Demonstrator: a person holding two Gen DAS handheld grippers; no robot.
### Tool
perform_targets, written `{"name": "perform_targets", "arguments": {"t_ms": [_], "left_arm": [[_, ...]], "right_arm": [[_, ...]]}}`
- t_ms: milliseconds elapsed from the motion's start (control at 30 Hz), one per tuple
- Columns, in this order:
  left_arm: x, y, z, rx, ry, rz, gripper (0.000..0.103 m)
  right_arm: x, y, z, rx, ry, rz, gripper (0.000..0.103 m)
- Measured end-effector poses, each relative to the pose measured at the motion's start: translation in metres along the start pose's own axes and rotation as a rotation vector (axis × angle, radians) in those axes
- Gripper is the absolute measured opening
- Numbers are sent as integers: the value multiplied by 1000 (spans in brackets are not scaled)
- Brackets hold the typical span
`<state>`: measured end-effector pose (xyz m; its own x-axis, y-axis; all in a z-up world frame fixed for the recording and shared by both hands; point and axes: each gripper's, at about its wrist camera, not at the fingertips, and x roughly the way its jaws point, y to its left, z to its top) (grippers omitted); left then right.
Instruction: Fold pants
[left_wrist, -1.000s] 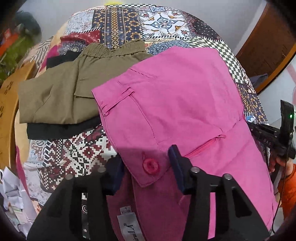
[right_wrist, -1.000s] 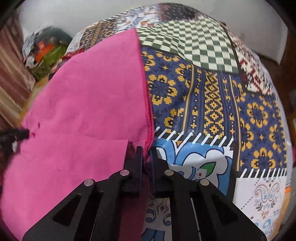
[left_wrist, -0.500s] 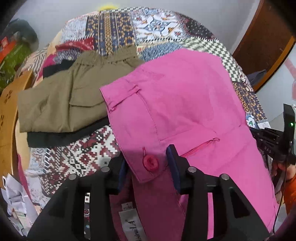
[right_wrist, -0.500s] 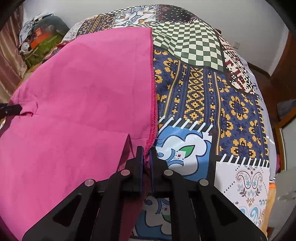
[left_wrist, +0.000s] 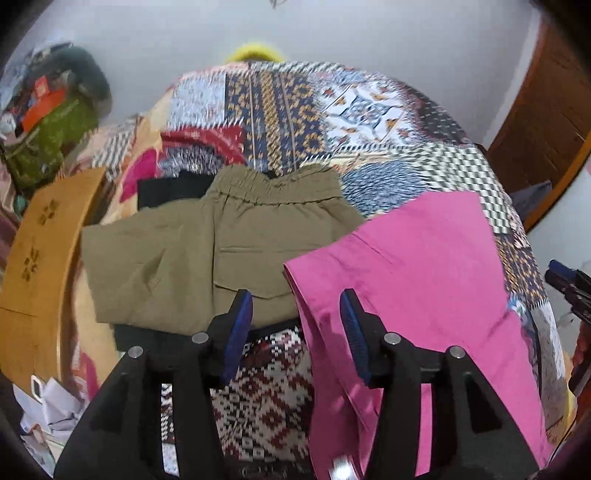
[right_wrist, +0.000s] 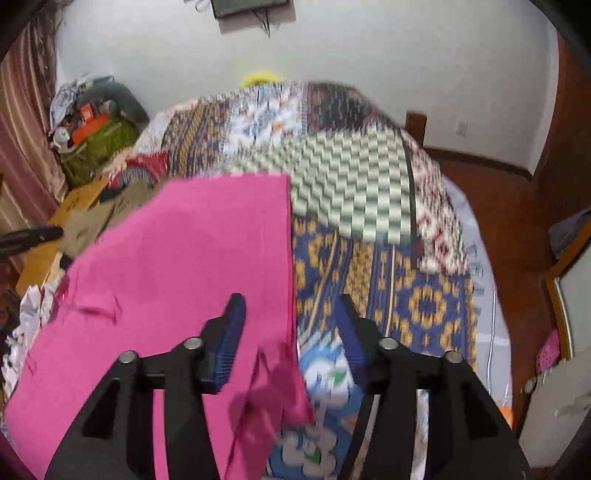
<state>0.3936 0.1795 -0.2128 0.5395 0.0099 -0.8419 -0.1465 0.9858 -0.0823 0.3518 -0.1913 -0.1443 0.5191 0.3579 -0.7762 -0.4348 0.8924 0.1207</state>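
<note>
Pink pants (left_wrist: 424, 295) are seen lying folded on a patchwork-printed bedspread (left_wrist: 295, 110), with one straight edge running up the cloth in the right wrist view (right_wrist: 192, 266) and a loose corner curled up near the bottom of that view. In the left wrist view the pink fabric fills the right half of the bed, and its near corner overlaps the edge of folded olive-green pants (left_wrist: 207, 251), which are stacked on a black garment (left_wrist: 166, 188).

The left gripper (left_wrist: 295, 314) is held above the bed with its jaws apart; nothing is gripped. Its jaws have just been opening, and between the blue pads (left_wrist: 236, 332) only the olive pants, the bedspread and the edge of the pink pants below are seen, with no cloth pinched. The right-hand finger is pictured over the pink fabric, but contact cannot be made out.

The right gripper (right_wrist: 291, 325) is likewise held open and empty. Its jaws have just been opening, and the hemmed edge of the pink pants is seen in the gap, lying loose under the pads rather than clamped. Its tip is also glimpsed at the right edge of the left wrist view.

A wooden bed board (left_wrist: 37, 258) is seen to the left, with crumpled white paper (left_wrist: 48, 406) beside it and a green bag (right_wrist: 99, 147) by the wall.
</note>
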Motion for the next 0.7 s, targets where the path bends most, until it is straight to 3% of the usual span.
{"name": "perform_targets", "arguments": {"t_ms": [367, 467, 667, 700], "left_arm": [[83, 11, 13, -114, 188, -155, 47], [92, 8, 14, -113, 190, -192, 39], [93, -1, 14, -63, 163, -186, 19], [93, -2, 15, -60, 160, -183, 17]], "right_arm": [[71, 8, 54, 1, 27, 14, 48], [89, 8, 63, -2, 34, 18, 48], [124, 1, 78, 81, 35, 65, 48], [125, -1, 78, 108, 22, 92, 42]]}}
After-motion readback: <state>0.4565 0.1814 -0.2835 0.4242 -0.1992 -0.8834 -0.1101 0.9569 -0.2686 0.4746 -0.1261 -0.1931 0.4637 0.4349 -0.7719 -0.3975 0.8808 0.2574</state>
